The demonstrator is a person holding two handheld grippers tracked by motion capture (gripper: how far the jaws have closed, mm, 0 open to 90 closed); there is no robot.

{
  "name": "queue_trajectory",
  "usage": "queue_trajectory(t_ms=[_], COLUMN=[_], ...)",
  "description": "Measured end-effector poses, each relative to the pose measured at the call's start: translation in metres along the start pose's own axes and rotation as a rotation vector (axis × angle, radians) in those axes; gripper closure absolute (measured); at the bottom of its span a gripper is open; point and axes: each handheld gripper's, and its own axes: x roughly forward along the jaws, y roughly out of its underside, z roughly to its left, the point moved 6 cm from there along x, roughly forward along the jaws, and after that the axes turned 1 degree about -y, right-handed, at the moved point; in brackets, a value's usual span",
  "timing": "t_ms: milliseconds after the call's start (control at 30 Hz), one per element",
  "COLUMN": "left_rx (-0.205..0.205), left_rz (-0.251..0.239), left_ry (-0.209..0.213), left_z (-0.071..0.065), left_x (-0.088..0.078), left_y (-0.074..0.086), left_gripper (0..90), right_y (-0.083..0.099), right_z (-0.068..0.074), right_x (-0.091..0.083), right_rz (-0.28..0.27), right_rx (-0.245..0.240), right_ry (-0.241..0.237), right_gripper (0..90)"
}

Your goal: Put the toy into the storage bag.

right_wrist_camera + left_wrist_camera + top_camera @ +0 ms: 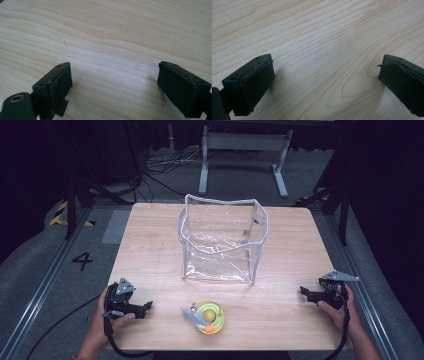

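Left gripper [146,308] jaws spread wide, nothing between them, just bare wooden table [317,37]; it points inward toward the right gripper [304,291]. That one is also wide open and empty, pointing back inward. Between the two, nearer the left one, a round yellow-green toy [210,316] lies flat on the near edge, feather end toward the left gripper. Beyond it, mid-table, a clear plastic bag [222,240] stands upright, mouth up, long side running across the table.

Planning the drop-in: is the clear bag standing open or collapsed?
Standing open. The clear bag sits upright on the table, its white-edged rim spread wide, nothing visible inside.
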Motion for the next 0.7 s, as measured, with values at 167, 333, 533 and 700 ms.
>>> queue_trajectory(t_ms=[167, 333, 533, 700], left_rx=[-0.003, -0.007, -0.006, -0.006], left_rz=[-0.001, -0.004, -0.004, -0.003], left_ry=[-0.002, -0.012, -0.012, -0.012], left_z=[0.0, 0.0, 0.0, 0.0], left_x=[0.0, 0.0, 0.0, 0.0], left_y=[0.0, 0.0, 0.0, 0.0], left_gripper=[0.5, 0.6, 0.5, 0.5], right_y=[0.0, -0.002, -0.005, -0.016], right_z=[0.0, -0.002, -0.001, 0.006], right_x=[-0.001, -0.003, -0.009, -0.023], right_rz=[0.028, 0.08, 0.135, 0.096], right_rx=[-0.007, -0.033, -0.099, -0.144], right_ry=[-0.007, -0.032, -0.057, -0.1], right_gripper=[12.3, 12.3, 16.9, 18.5])
